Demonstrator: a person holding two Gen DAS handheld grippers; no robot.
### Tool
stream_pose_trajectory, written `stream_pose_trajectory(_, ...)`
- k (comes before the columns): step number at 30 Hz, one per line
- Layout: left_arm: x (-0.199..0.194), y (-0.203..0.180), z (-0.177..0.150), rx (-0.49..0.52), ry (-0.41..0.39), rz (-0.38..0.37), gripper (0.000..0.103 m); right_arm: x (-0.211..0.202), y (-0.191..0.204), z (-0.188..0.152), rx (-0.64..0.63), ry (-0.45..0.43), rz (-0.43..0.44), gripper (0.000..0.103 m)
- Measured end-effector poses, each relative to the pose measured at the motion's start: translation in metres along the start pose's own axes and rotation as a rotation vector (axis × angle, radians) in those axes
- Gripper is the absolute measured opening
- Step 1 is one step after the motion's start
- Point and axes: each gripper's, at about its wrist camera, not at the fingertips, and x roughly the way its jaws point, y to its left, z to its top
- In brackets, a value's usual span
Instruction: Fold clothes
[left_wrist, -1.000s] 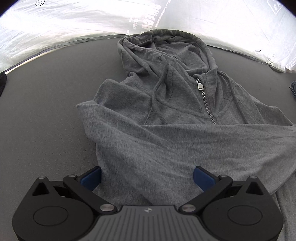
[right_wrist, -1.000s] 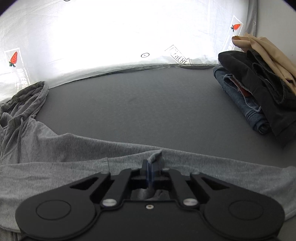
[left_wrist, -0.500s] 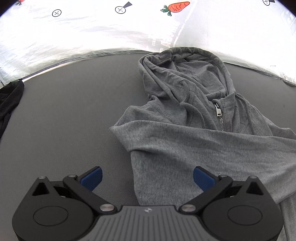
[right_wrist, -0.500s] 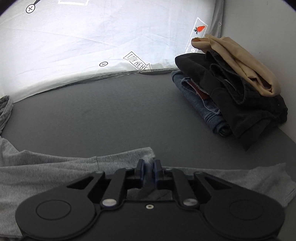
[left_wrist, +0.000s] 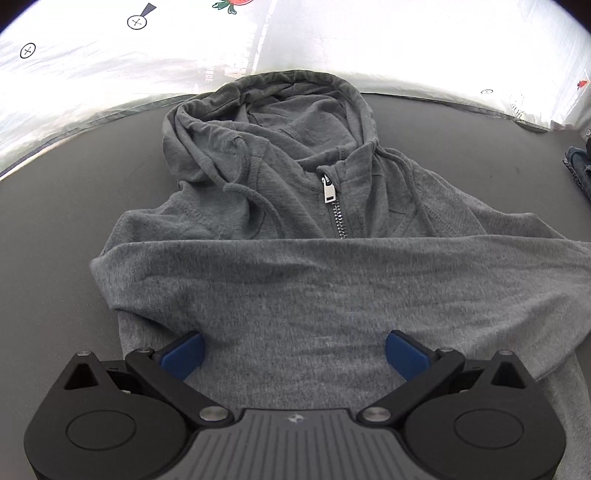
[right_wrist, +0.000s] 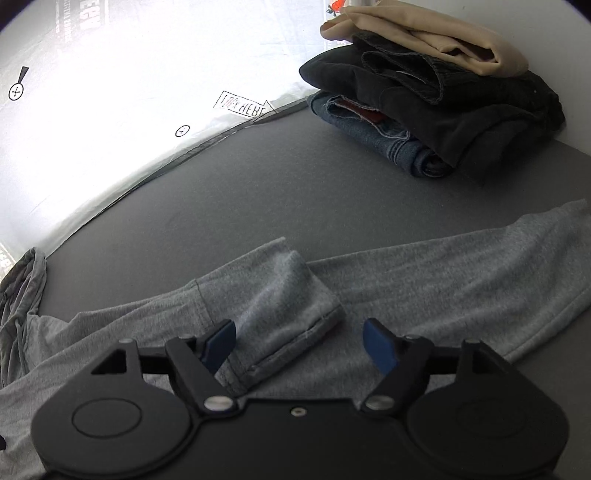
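A grey zip hoodie (left_wrist: 295, 206) lies front up on the dark grey mat (left_wrist: 55, 229), hood towards the white backdrop. One sleeve (left_wrist: 332, 273) is folded across the chest below the zipper (left_wrist: 334, 206). My left gripper (left_wrist: 293, 356) is open and empty, hovering over the hoodie's lower body. In the right wrist view the folded sleeve's cuff (right_wrist: 291, 321) lies over the other sleeve (right_wrist: 461, 273), which stretches right. My right gripper (right_wrist: 301, 343) is open, its blue pads either side of the cuff, holding nothing.
A stack of folded clothes (right_wrist: 436, 107), denim, black and beige, sits at the mat's far right corner. A white backdrop (right_wrist: 110, 92) with printed marks borders the mat's far edge. Bare mat (right_wrist: 258, 192) lies between hoodie and stack.
My right gripper has opened and let go of the sleeve cuff, which now lies across the other sleeve. My left gripper has moved right over the hoodie's body and stays open.
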Motion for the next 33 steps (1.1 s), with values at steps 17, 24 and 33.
stream_pose_trajectory(17,0.004,-0.006,0.006,-0.082,0.007,0.076,0.103,-0.046,0.042,0.023,0.018,-0.149,0.161,0.009)
stream_pose_trajectory(24,-0.049,0.024,-0.017,-0.174,-0.013,-0.026,0.103,-0.089,0.135,0.015,-0.159,-0.117,0.371,0.008)
stream_pose_trajectory(33,-0.106,0.118,-0.065,-0.235,-0.081,0.021,0.103,-0.126,0.288,-0.062,-0.515,-0.063,0.642,0.007)
